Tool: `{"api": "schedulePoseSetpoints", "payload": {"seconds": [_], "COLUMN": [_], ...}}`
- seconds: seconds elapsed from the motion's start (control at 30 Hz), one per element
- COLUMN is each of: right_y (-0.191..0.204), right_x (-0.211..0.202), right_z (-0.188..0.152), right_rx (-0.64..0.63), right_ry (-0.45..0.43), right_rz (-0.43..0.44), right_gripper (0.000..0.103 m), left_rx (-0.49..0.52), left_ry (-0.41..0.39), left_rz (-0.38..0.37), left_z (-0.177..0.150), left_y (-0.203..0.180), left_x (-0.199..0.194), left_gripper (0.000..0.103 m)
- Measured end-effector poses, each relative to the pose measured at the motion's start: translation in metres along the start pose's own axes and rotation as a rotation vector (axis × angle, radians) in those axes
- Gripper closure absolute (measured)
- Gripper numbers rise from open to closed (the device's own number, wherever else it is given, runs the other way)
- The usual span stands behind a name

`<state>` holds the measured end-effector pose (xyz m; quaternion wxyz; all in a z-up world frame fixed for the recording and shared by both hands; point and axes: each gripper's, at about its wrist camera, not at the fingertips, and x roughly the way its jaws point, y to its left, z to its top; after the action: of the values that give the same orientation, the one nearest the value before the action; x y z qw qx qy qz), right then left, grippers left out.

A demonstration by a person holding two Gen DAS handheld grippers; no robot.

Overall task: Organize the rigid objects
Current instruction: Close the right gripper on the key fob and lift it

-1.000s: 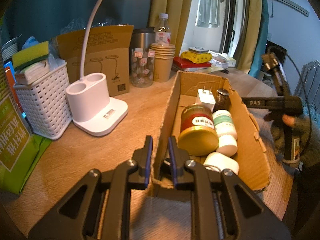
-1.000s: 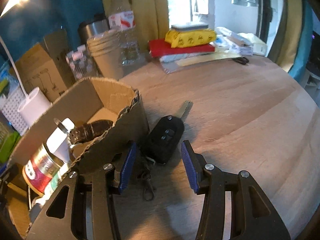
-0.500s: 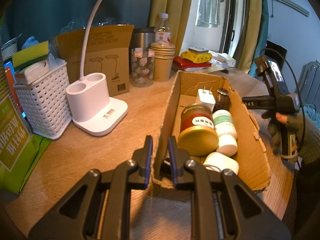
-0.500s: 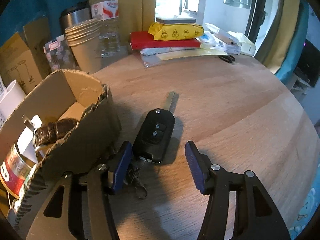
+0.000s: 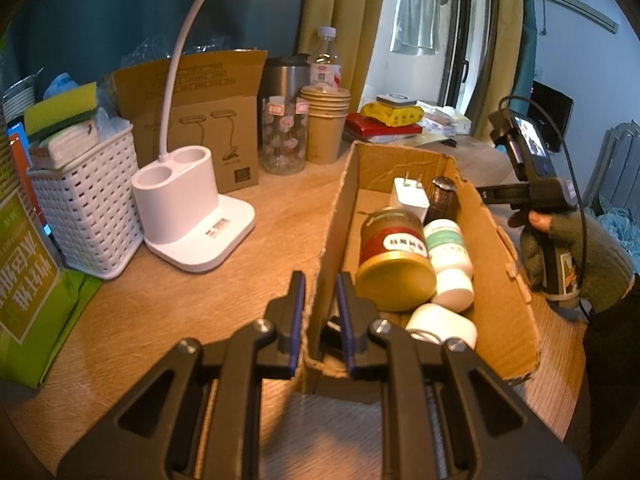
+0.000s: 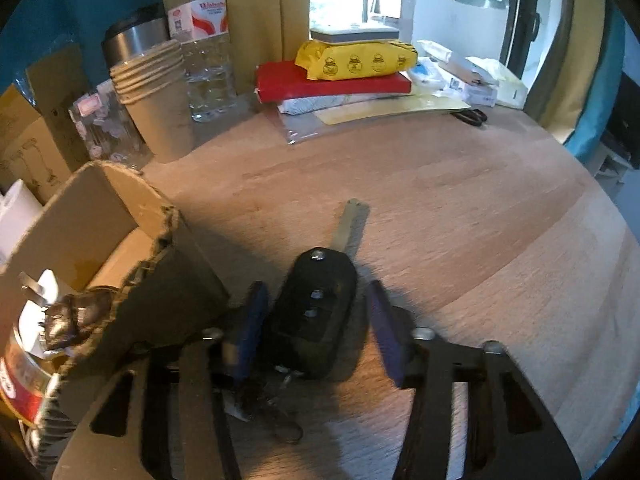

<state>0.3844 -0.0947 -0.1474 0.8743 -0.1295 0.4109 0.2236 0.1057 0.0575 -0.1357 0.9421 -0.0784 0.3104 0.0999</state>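
My left gripper (image 5: 320, 284) is shut on the near wall of the open cardboard box (image 5: 492, 248). Inside the box lie a red-labelled jar with a gold lid (image 5: 394, 256), a white bottle (image 5: 448, 256), a white charger (image 5: 410, 198) and a dark watch (image 5: 442, 196). A black car key (image 6: 320, 320) with its blade folded out lies on the wooden table just right of the box (image 6: 160, 296). My right gripper (image 6: 316, 296) straddles the key and its jaws are closing. The left pad is near the key's side, while a gap shows at the right pad.
A white lamp base (image 5: 192, 216), a white basket (image 5: 88, 200), a glass jar (image 5: 282, 136) and stacked paper cups (image 5: 324, 128) stand left of and behind the box. A red book with a yellow packet (image 6: 352, 60) and scissors (image 6: 472, 114) lie at the table's far side.
My right gripper has moved forward along the key, so the key body now sits between the pads; the jaws widened, then narrowed. The left gripper and box have not moved.
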Motion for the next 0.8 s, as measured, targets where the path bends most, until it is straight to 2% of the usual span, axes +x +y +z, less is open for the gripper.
{"api": "schedulePoseSetpoints", "payload": {"seconds": [0.13, 0.43, 0.8], "right_y": [-0.003, -0.003, 0.000], "right_x": [-0.002, -0.014, -0.053], "right_z": [-0.003, -0.010, -0.014], "right_rx": [0.017, 0.020, 0.009], "right_ry": [-0.004, -0.031, -0.111], "right_rz": [0.016, 0.002, -0.029], "right_gripper": [0.062, 0.063, 0.064], "left_rx": [0.000, -0.002, 0.000], "left_ry": [0.000, 0.001, -0.001], "left_rz": [0.001, 0.003, 0.006], "left_z": [0.000, 0.000, 0.001], "left_y": [-0.001, -0.001, 0.001], "left_x": [-0.001, -0.001, 0.001], "left_gripper": [0.086, 0.086, 0.086]}}
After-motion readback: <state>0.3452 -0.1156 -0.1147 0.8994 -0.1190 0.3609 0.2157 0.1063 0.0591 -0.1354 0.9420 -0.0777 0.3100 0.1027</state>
